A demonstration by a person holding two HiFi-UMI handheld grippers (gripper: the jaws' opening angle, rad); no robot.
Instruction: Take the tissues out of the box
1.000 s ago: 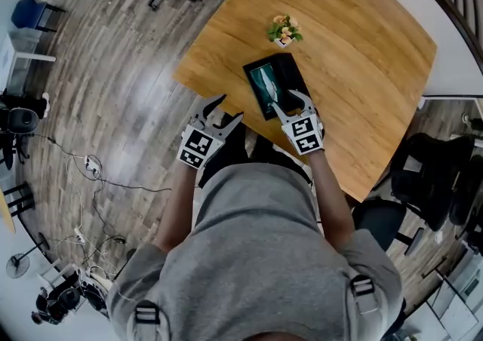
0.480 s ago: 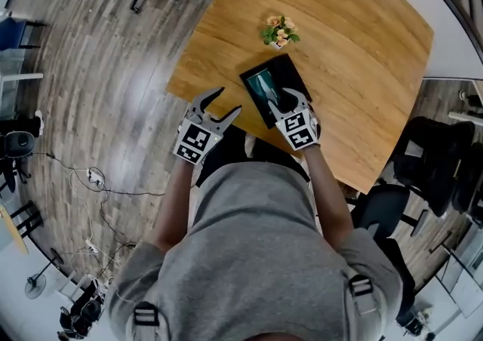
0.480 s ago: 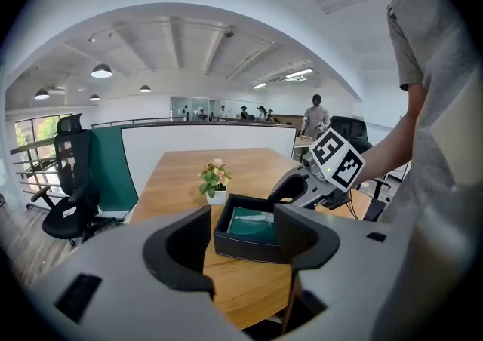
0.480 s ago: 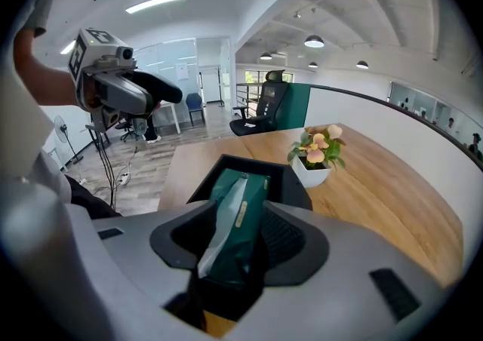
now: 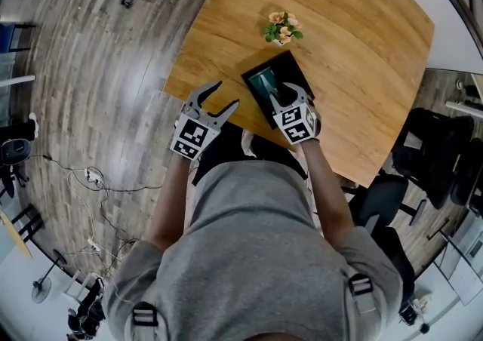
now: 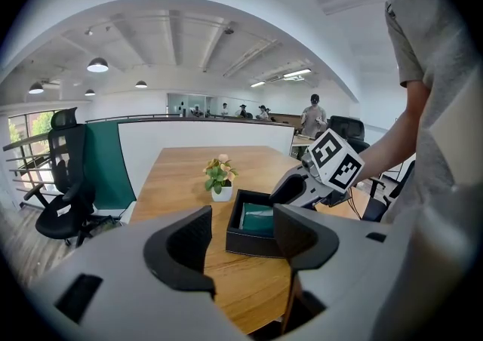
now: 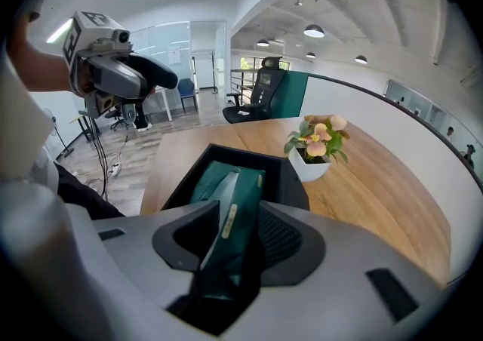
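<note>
A black open box sits near the table's front edge, with a dark green tissue pack inside. My right gripper reaches down into the box. In the right gripper view its jaws are closing on the pack; the wrapper is pinched up into a ridge between both pads, still inside the box. My left gripper hangs open and holds nothing, off the table's left corner. From the left gripper view the box and pack lie straight ahead.
A small white pot of flowers stands just beyond the box on the wooden table. Black office chairs stand to the right, and cables lie on the wood floor to the left.
My right gripper has moved forward and down into the box, and its jaws have narrowed around the pack. My left gripper has drifted slightly forward, still open.
</note>
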